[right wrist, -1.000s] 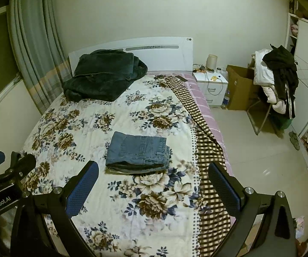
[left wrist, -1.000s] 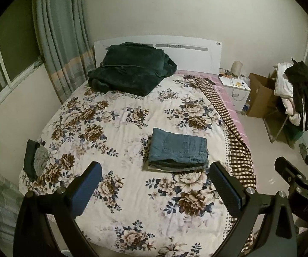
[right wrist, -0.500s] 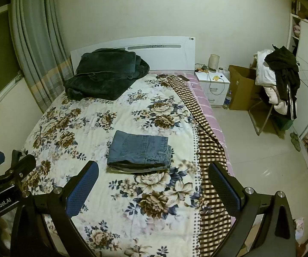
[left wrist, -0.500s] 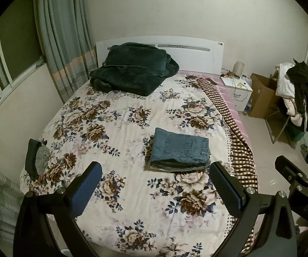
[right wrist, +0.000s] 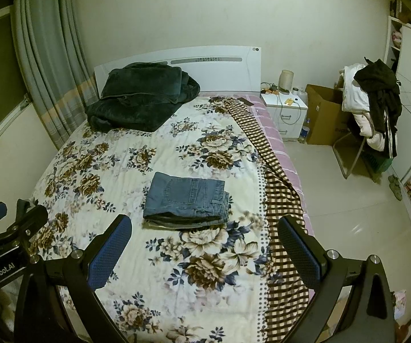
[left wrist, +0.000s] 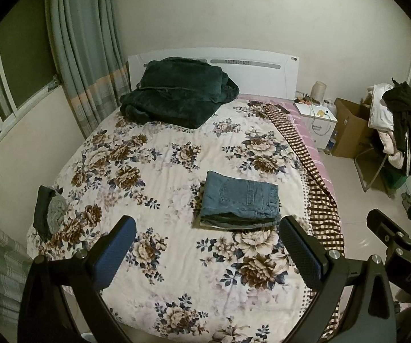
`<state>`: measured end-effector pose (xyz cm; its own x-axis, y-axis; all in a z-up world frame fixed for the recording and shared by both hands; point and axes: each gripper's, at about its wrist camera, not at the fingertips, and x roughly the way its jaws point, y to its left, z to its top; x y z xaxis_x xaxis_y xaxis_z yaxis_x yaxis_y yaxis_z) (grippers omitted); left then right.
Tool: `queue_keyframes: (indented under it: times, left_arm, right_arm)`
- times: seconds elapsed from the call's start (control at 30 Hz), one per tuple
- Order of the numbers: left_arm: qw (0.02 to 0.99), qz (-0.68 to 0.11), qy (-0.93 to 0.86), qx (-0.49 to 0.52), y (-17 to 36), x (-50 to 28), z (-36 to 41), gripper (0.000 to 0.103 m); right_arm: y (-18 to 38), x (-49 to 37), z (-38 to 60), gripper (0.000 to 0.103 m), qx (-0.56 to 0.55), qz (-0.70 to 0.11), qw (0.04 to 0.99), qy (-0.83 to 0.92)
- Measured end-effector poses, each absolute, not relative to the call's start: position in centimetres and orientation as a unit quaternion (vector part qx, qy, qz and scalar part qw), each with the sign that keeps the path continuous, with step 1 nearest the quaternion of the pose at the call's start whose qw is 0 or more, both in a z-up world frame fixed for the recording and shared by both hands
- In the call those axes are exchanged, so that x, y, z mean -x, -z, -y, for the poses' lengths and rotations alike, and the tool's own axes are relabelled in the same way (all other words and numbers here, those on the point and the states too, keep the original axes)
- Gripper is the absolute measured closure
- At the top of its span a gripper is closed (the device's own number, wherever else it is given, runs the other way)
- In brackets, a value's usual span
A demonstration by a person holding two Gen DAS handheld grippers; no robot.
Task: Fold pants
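The left hand-held gripper [left wrist: 206, 245] is held spread and empty at the bed's near edge. The pants [left wrist: 240, 200] lie folded mid-bed [left wrist: 176, 143], seemingly finished. The right hand-held gripper [right wrist: 205, 245] is likewise spread, empty.

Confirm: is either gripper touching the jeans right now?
No. The folded jeans lie alone on the floral bedspread; right gripper and left gripper are open, held clear.

Home bedroom, floral-quilted bed [left wrist: 154, 188], curtains [left wrist: 88, 57], nightstand [right wrist: 286, 114]
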<state>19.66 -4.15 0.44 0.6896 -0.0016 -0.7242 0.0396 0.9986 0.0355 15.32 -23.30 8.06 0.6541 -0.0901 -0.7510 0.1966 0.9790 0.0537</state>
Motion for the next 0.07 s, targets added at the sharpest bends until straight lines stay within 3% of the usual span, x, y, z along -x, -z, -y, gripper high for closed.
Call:
queue_keyframes:
  times: [0.07]
  left_arm:
    - [0.919, -0.394, 0.011, -0.023, -0.42, -19.61, 4.09, 0.0]
  right_arm:
    - [-8.24, -15.45, 23.45, 0.0, -0.065, -0.409, 0.907, 0.078]
